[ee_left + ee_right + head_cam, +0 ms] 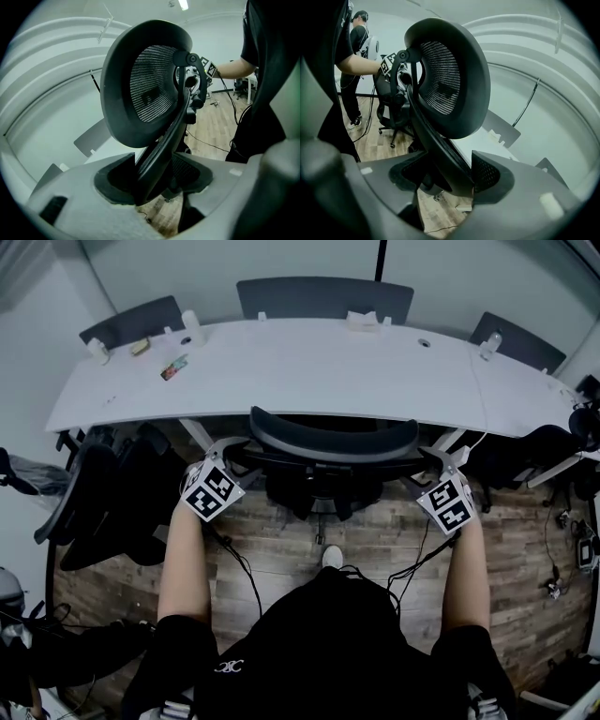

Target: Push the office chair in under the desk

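Observation:
A black office chair (333,439) with a mesh headrest (140,84) stands at the white desk (309,371), its seat under the desk's front edge. My left gripper (234,448) is on the left side of the chair's back frame and my right gripper (433,457) is on the right side. In the left gripper view the curved frame bar (164,140) runs down between the pads of the left gripper (154,180), held wide. In the right gripper view the same kind of bar (436,145) sits between the pads of the right gripper (445,180), against the right pad (487,176).
Black chairs crowd the floor at the left (103,493) and right (534,456). More chairs (323,298) stand behind the desk. Small items (173,367) lie on the desktop. Cables (244,568) trail over the wood floor. Another person (361,37) stands in the background.

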{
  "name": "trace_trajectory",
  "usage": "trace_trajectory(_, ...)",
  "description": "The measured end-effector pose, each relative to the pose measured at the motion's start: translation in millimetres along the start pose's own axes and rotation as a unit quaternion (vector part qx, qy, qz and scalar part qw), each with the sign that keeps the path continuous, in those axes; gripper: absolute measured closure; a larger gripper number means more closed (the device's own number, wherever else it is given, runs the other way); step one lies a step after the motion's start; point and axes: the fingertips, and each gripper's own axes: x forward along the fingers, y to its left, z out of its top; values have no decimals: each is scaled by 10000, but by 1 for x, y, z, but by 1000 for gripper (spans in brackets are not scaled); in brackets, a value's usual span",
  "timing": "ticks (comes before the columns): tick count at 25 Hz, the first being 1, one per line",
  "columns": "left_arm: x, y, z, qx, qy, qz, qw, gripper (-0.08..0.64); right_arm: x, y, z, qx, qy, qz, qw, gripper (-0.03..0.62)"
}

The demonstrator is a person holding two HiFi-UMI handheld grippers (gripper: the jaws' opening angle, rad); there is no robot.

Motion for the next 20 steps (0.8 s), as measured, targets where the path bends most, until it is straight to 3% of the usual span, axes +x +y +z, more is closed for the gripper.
trace_trajectory(20,82,98,22,-99,-42,162,9998,313,85,-102,15,-3,-124,-70,9999,299)
